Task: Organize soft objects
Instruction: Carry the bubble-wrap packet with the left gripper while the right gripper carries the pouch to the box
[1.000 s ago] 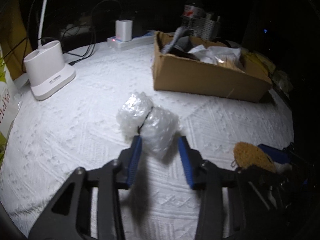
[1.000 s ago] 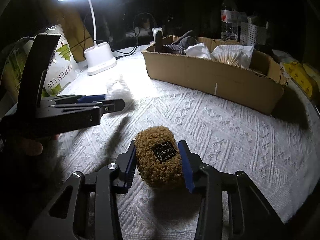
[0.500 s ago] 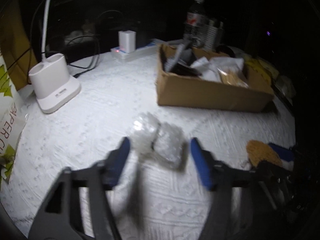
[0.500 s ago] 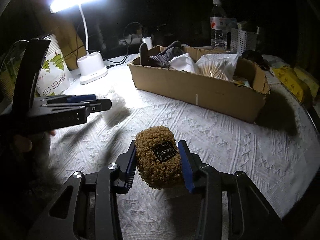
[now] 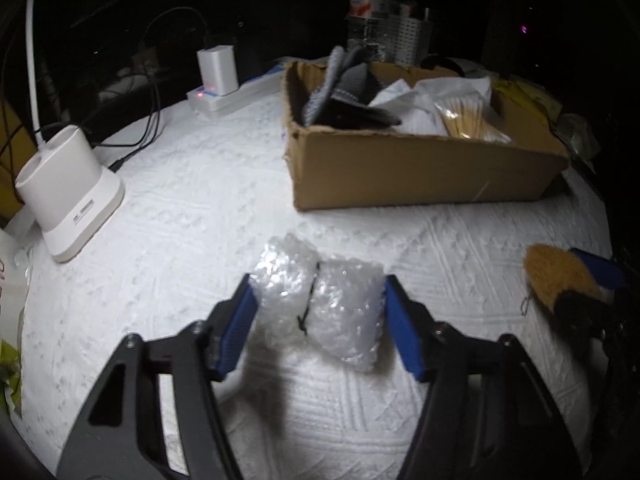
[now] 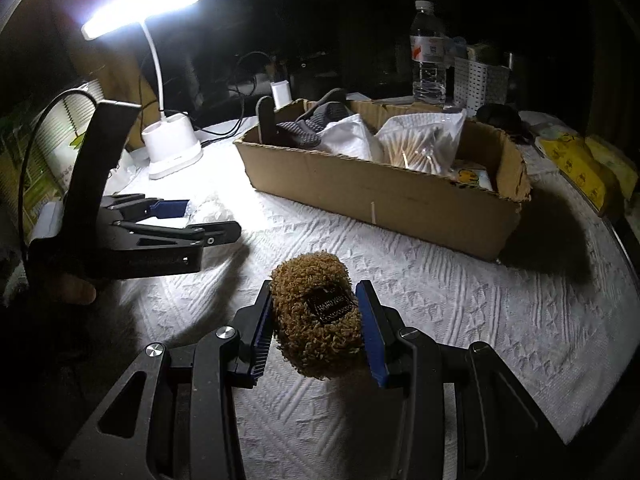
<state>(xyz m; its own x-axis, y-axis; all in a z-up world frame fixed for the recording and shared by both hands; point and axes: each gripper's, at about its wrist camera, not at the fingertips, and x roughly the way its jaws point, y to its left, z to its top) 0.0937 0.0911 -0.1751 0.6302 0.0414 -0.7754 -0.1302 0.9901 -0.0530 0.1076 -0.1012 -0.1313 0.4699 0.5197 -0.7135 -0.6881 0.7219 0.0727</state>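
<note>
A clear bubble-wrap bundle [image 5: 320, 304] tied with a black band lies on the white tablecloth between the pads of my left gripper [image 5: 318, 320]. The jaws are open, one on each side of the bundle, with small gaps. My right gripper [image 6: 318, 332] is shut on a brown fuzzy pouch [image 6: 318, 320] with a black label, held just above the cloth. The pouch also shows in the left wrist view [image 5: 556, 276]. The left gripper shows in the right wrist view [image 6: 176, 220]. An open cardboard box [image 5: 420, 176] [image 6: 380, 196] holds soft items.
A white desk lamp base [image 5: 68, 192] [image 6: 172, 152] stands at the left. A power strip with a white charger [image 5: 216, 88] lies behind. A water bottle [image 6: 428, 52] and a white basket [image 6: 480, 80] stand behind the box. Yellow packets [image 6: 580, 164] lie at the right edge.
My left gripper has opened wider and moved forward so its pads straddle the bubble-wrap bundle. My right gripper has kept hold of the brown pouch and shifted a little.
</note>
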